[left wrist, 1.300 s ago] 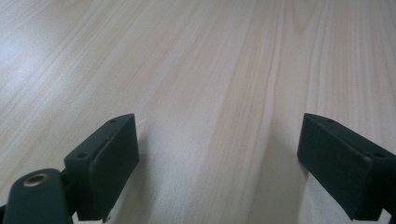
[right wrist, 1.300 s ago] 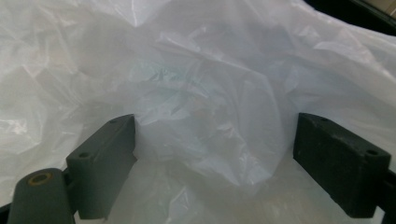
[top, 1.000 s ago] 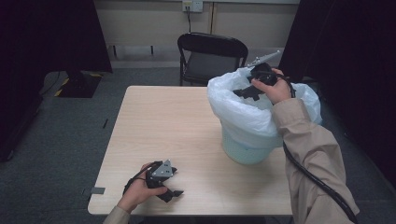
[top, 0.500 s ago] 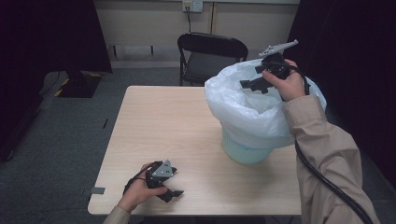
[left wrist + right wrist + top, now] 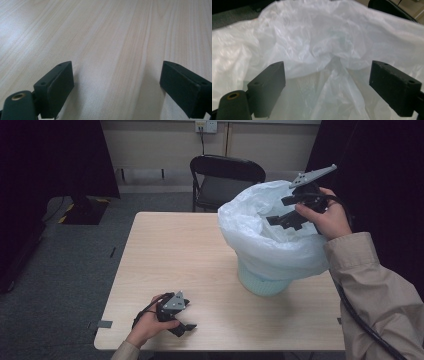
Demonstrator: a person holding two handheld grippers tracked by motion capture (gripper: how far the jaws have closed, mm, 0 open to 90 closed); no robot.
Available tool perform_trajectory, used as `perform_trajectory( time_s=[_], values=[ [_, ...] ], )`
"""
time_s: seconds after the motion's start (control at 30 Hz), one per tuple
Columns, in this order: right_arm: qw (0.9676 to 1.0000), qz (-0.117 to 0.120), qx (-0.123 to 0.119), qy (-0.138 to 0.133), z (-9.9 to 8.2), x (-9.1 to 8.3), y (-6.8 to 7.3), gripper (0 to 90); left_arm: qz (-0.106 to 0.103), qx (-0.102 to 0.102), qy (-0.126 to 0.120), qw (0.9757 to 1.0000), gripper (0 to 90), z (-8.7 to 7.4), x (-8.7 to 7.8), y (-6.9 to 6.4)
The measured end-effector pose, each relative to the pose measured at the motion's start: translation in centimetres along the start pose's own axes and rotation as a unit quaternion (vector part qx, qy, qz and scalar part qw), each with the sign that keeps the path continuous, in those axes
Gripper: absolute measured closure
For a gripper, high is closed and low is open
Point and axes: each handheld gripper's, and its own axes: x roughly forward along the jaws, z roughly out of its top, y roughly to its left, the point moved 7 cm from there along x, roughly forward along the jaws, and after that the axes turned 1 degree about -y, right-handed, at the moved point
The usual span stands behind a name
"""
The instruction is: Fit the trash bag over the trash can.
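A pale green bin (image 5: 262, 282) stands on the right half of the wooden table (image 5: 170, 255), lined with a white plastic bag (image 5: 270, 245) that billows over its rim. My right gripper (image 5: 281, 221) hovers above the bag's open mouth at the right side, open, with nothing between its jaws. In the right gripper view the crumpled bag (image 5: 329, 55) lies just ahead of the spread jaws. My left gripper (image 5: 186, 326) rests on the table near the front edge, open and empty. The left gripper view looks along bare tabletop (image 5: 112, 45).
A black folding chair (image 5: 225, 177) stands behind the table's far edge. Dark curtains hang at the left and right. The right gripper's cable (image 5: 365, 325) trails down past the beige sleeve (image 5: 375, 295). A small grey tag (image 5: 105, 323) lies on the carpet by the table's front left corner.
My right gripper has risen from inside the bag's mouth to above its right rim, and the bag has puffed up higher around the bin. The left gripper has stayed put.
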Motion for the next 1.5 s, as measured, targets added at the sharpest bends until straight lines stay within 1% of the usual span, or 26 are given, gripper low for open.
perform_trajectory(
  time_s=[0.1,0.2,0.27,0.3,0.33,0.37,0.43,0.5,0.57,0.6,0.63,0.7,0.77,0.83,0.87,0.97,1.03,1.13,1.2,1.23,1.3,1.37,1.5],
  values=[
    [0.9997,0.007,0.011,0.018,-0.9,0.7,-0.5,12.7,0.001,0.000,0.000,1.0000,11.2,0.0,0.0,0.0],
    [0.9992,-0.008,0.012,0.037,-1.7,1.7,-1.7,13.0,0.001,-0.001,0.000,1.0000,11.2,0.0,0.0,0.0],
    [0.9987,-0.018,0.021,0.044,-2.2,2.5,-2.7,13.0,0.001,0.000,0.000,1.0000,11.2,0.0,0.0,0.0],
    [0.9984,-0.025,0.023,0.045,-2.4,2.8,-3.3,13.2,0.001,-0.001,0.000,1.0000,11.2,0.0,0.0,0.0],
    [0.9984,-0.031,0.027,0.039,-2.6,3.1,-3.8,13.2,0.001,-0.001,0.000,1.0000,11.2,0.0,0.0,0.0],
    [0.9983,-0.032,0.037,0.033,-2.8,3.3,-4.4,13.2,0.001,-0.002,-0.001,1.0000,11.2,0.0,0.0,0.0],
    [0.9974,-0.037,0.053,0.034,-3.2,3.8,-5.5,13.4,-0.002,-0.002,-0.002,1.0000,11.2,0.0,0.0,0.0],
    [0.9967,-0.044,0.057,0.038,-3.6,4.3,-6.5,13.6,-0.002,-0.001,-0.002,1.0000,11.2,0.1,0.0,0.0],
    [0.9959,-0.049,0.069,0.031,-3.8,4.6,-7.4,15.0,-0.002,0.000,-0.002,1.0000,11.2,0.1,0.1,0.0],
    [0.9956,-0.052,0.072,0.029,-3.9,4.7,-7.7,15.2,-0.002,0.000,-0.002,1.0000,11.1,0.1,0.1,0.0],
    [0.9959,-0.053,0.068,0.028,-4.0,4.9,-7.9,15.2,-0.003,0.000,-0.002,1.0000,11.1,0.1,0.1,0.0],
    [0.9956,-0.060,0.062,0.036,-4.2,5.3,-8.2,15.2,-0.003,-0.001,-0.002,1.0000,11.1,0.1,0.1,0.0],
    [0.9952,-0.062,0.064,0.041,-4.6,5.7,-8.4,15.2,-0.002,-0.001,-0.003,1.0000,11.1,0.1,0.1,0.0],
    [0.9952,-0.059,0.067,0.040,-4.8,6.0,-8.6,14.9,-0.001,-0.001,-0.003,1.0000,11.1,0.1,0.1,0.0],
    [0.9947,-0.060,0.071,0.044,-4.9,6.1,-8.7,14.9,-0.001,0.000,-0.003,1.0000,11.2,0.1,0.1,0.0],
    [0.9944,-0.059,0.068,0.055,-5.3,6.6,-8.8,14.8,-0.001,0.000,-0.003,1.0000,11.2,0.1,0.1,0.0],
    [0.9942,-0.065,0.066,0.055,-5.4,6.7,-9.0,14.7,-0.001,0.000,-0.002,1.0000,11.2,0.1,0.1,0.0],
    [0.9938,-0.067,0.067,0.059,-5.6,6.9,-9.1,14.6,0.000,0.000,-0.002,1.0000,11.3,0.1,0.1,0.0],
    [0.9939,-0.068,0.066,0.055,-5.5,6.9,-9.1,14.6,0.000,0.000,-0.002,1.0000,11.4,0.1,0.1,0.0],
    [0.9943,-0.067,0.066,0.051,-5.4,6.8,-9.1,14.6,0.000,0.001,-0.002,1.0000,11.4,0.1,0.1,0.0],
    [0.9939,-0.074,0.069,0.044,-5.1,6.3,-9.1,14.6,-0.001,0.000,-0.002,1.0000,11.4,0.1,0.1,0.0],
    [0.9938,-0.069,0.079,0.037,-4.7,5.7,-9.0,14.6,-0.001,0.000,-0.003,1.0000,11.4,0.1,0.1,0.0],
    [0.9942,-0.064,0.086,0.015,-3.4,3.9,-8.4,14.3,-0.001,-0.001,-0.003,1.0000,11.4,0.1,0.1,0.0]
  ],
)
